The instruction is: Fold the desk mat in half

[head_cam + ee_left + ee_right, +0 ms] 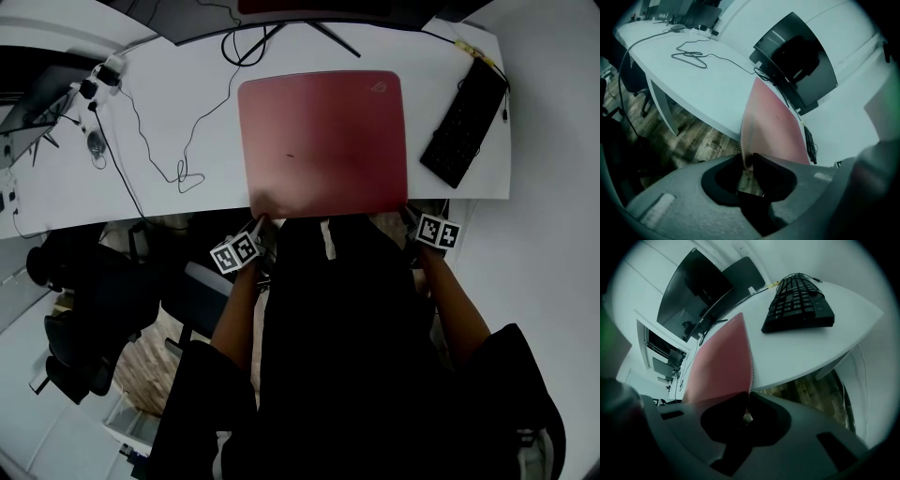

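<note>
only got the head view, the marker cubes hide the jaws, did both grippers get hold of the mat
Observer: The left one did. In the left gripper view, the left gripper has its jaws shut on the near edge of the desk mat.
Operator: and the right
Observer: Same there. The right gripper has its jaws shut on the near edge at the corner on the keyboard side.
Operator: is that edge on the desk or off it
Observer: Off it. The gripped edge juts out past the rim of the desk, with the floor showing beyond the left jaws.
</note>
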